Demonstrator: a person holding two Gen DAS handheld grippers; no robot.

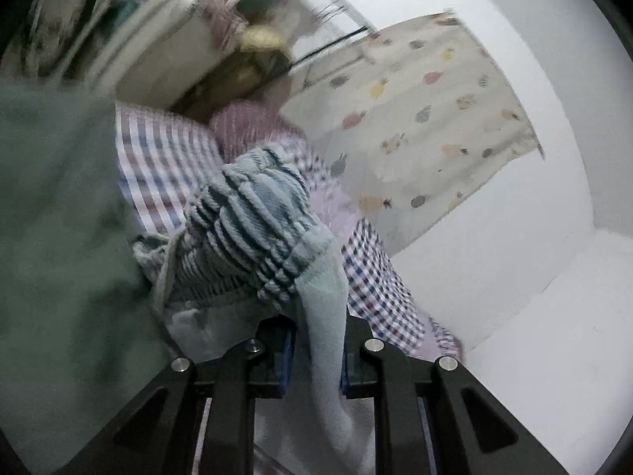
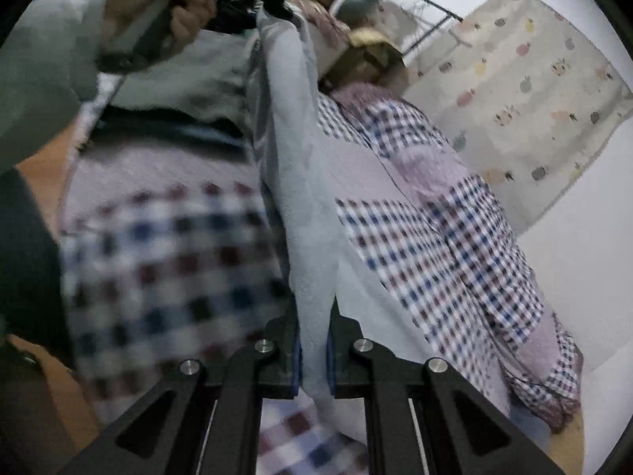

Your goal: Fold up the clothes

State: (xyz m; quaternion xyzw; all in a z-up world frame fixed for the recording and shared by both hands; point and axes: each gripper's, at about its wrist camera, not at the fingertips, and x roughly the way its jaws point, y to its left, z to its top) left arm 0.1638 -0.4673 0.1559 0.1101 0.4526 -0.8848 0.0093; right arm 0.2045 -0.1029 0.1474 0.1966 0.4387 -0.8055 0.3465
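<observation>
In the left wrist view, the left gripper [image 1: 316, 360] is clamped on a fold of pale blue fabric that belongs to a garment [image 1: 253, 229] with a gathered, striped elastic waistband. The garment rises from the jaws and hangs above a checked patchwork bedcover [image 1: 166, 158]. A fruit-print cloth [image 1: 427, 118] hangs against the white wall behind. The picture is blurred.

In the right wrist view, the right gripper [image 2: 314, 360] is closed on another edge of the same pale blue garment [image 2: 292, 150], which stretches taut up to the other gripper [image 2: 273, 4], held in the person's hand [image 2: 158, 12]. The checked bedcover [image 2: 455, 237] lies beneath and beside it.
</observation>
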